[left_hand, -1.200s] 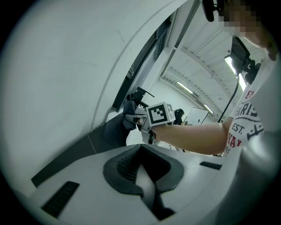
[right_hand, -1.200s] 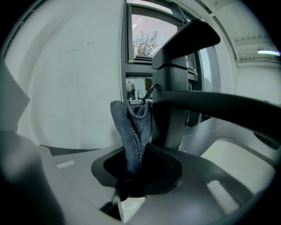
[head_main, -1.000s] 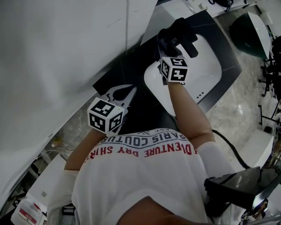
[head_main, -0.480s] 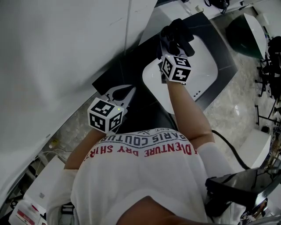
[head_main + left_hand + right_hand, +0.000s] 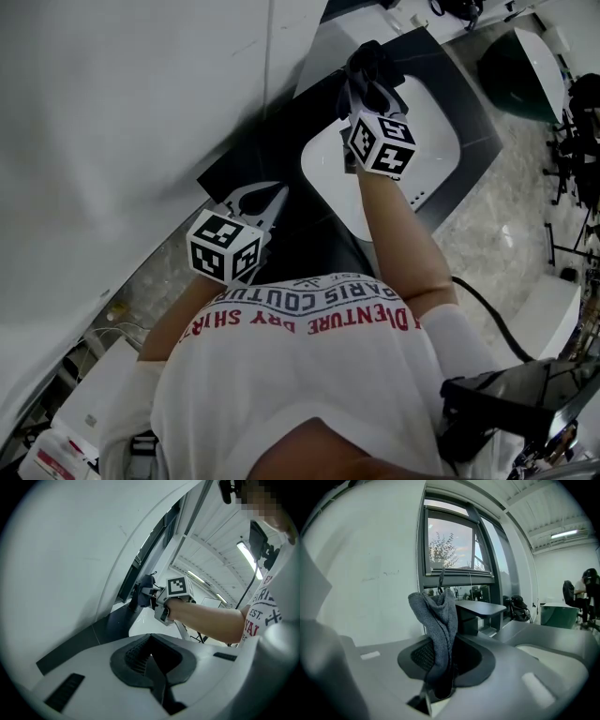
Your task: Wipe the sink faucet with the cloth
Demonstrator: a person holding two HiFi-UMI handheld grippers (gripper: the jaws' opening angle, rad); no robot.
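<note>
My right gripper [image 5: 361, 94] is shut on a dark grey cloth [image 5: 371, 66] at the back rim of the white sink [image 5: 433, 141]. In the right gripper view the cloth [image 5: 437, 618] stands up from between the jaws, just left of the black flat-spouted faucet [image 5: 479, 608]; whether they touch cannot be told. In the head view the cloth hides most of the faucet. My left gripper [image 5: 277, 195] hovers shut and empty over the dark countertop [image 5: 248, 155], left of the basin. The left gripper view shows the cloth [image 5: 147, 584] by the faucet [image 5: 134, 597].
A white wall [image 5: 122, 103] runs along the left of the counter, and a window [image 5: 451, 545] sits behind the faucet. A dark green bin [image 5: 525, 61] stands on the floor at the far right. A black device with a cable [image 5: 506, 398] hangs at the person's right side.
The right gripper and its cloth have shifted a little farther back and up along the faucet. The left gripper has stayed where it was.
</note>
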